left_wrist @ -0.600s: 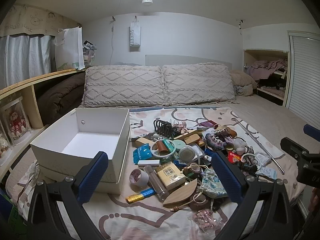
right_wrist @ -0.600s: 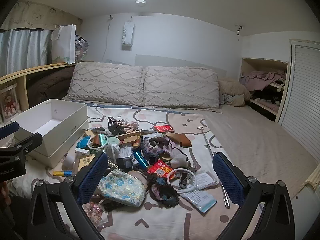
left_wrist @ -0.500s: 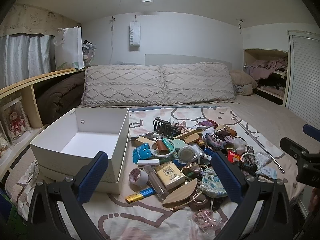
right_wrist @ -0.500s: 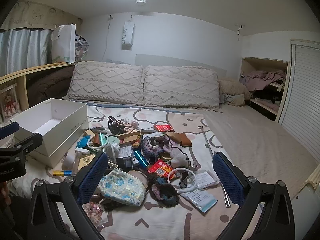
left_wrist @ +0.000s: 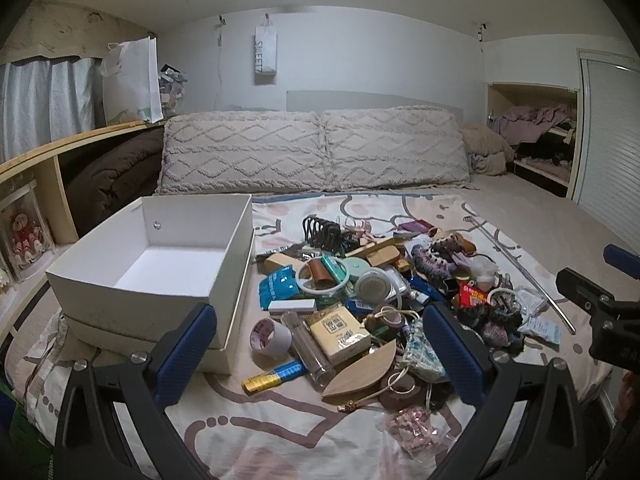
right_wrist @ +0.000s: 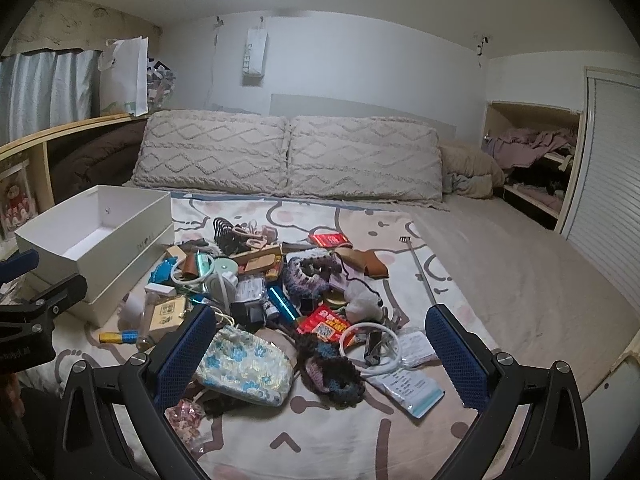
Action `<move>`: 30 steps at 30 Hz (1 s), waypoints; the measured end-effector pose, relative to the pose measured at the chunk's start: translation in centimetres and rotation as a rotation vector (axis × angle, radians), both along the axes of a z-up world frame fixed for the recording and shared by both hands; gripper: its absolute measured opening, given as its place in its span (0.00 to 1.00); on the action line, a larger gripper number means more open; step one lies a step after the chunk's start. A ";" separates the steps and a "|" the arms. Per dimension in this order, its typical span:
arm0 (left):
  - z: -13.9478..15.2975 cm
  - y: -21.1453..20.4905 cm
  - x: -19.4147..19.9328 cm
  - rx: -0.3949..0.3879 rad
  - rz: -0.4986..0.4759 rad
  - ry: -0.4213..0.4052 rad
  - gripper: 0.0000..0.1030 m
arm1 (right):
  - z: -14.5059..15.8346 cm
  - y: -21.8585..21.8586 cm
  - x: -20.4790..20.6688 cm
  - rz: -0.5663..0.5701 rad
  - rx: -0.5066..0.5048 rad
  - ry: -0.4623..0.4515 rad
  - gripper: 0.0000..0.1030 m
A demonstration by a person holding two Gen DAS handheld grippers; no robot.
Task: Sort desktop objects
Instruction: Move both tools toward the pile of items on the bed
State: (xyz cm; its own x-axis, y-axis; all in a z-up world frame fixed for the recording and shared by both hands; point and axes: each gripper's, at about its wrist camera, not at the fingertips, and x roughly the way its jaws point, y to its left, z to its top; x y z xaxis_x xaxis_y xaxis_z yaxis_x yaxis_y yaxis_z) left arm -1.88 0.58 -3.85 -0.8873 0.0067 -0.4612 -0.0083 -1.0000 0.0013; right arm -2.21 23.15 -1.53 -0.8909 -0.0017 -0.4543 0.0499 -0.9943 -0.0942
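Both grippers are hovering with fingers spread wide over a heap of small clutter on the bed.

The left gripper (left_wrist: 320,344) and right gripper (right_wrist: 320,344) are holding nothing, jaws apart. The pile of objects (left_wrist: 372,292) is lying on the patterned bedspread (right_wrist: 280,432), just right of the open white box (left_wrist: 160,256), which is sitting in its lid. A roll of tape (left_wrist: 270,336), a yellow-blue tube (left_wrist: 274,376) and a floral pouch (right_wrist: 246,364) are lying at the near edge; two pillows (left_wrist: 316,152) are leaning behind.
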 end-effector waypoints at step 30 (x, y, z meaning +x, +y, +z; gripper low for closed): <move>-7.4 2.6 -3.5 -0.015 -0.098 -0.199 1.00 | -8.6 0.9 -5.8 -0.051 -0.041 -0.239 1.00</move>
State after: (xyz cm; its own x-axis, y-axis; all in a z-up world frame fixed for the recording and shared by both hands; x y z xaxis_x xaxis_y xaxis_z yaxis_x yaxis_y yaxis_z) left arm -5.42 3.18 -11.27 -0.7741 0.0800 -0.6279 -0.1070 -0.9942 0.0052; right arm -8.01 24.04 -10.09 -0.7573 0.0175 -0.6529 0.0157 -0.9989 -0.0449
